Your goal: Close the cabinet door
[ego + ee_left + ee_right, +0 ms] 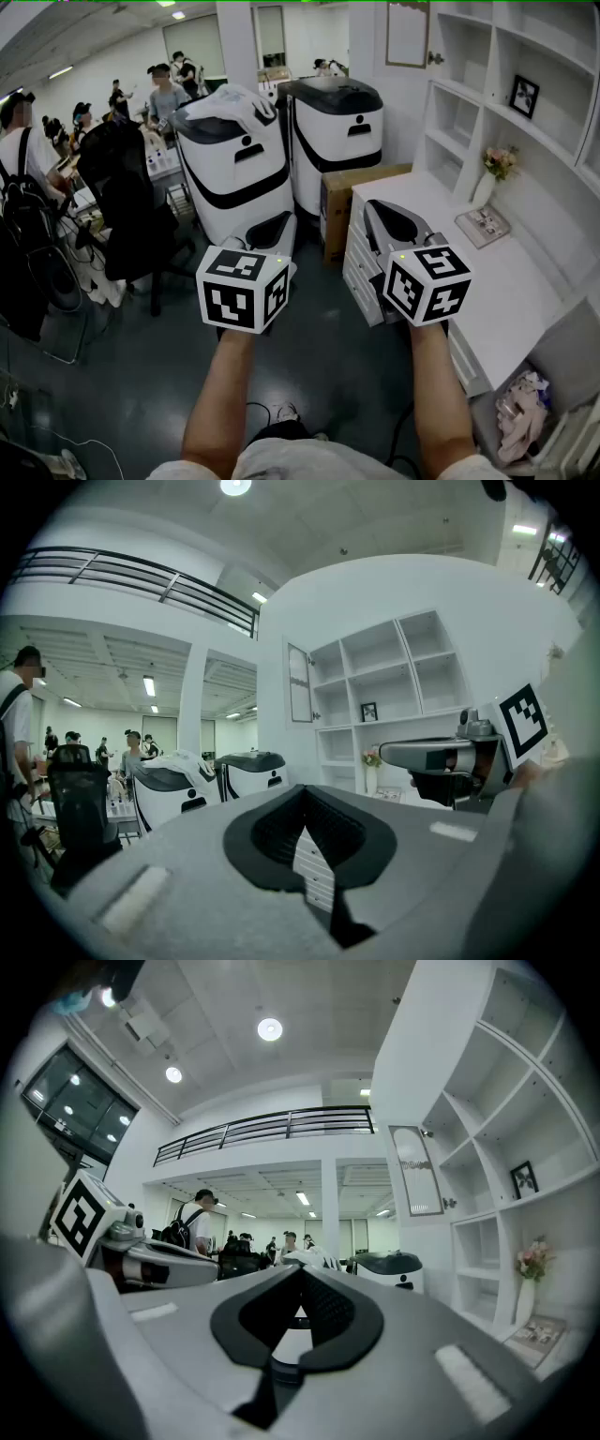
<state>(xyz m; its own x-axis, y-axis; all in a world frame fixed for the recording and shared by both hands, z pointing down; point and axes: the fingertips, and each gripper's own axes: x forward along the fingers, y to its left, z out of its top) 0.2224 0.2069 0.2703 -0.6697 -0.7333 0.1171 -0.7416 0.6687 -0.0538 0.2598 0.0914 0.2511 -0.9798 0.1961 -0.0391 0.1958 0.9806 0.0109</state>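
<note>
The cabinet door (407, 33) is a white framed panel with a small knob, standing swung out from the top left end of the white shelf unit (469, 103). It also shows in the left gripper view as the door (299, 682) and in the right gripper view as the door (417, 1171). My left gripper (281, 227) and right gripper (380, 212) are held side by side at waist height, far short of the door. Both point roughly level toward the room. The left gripper (302, 797) and right gripper (301, 1274) have their jaws together with nothing between them.
Two white-and-black machines (234, 159) (337, 127) stand ahead, with a cardboard box (361, 202) beside them. A white counter with drawers (525, 281) runs along the right, carrying a book (483, 225) and a flower vase (497, 173). Several people and a black chair (127, 211) fill the left.
</note>
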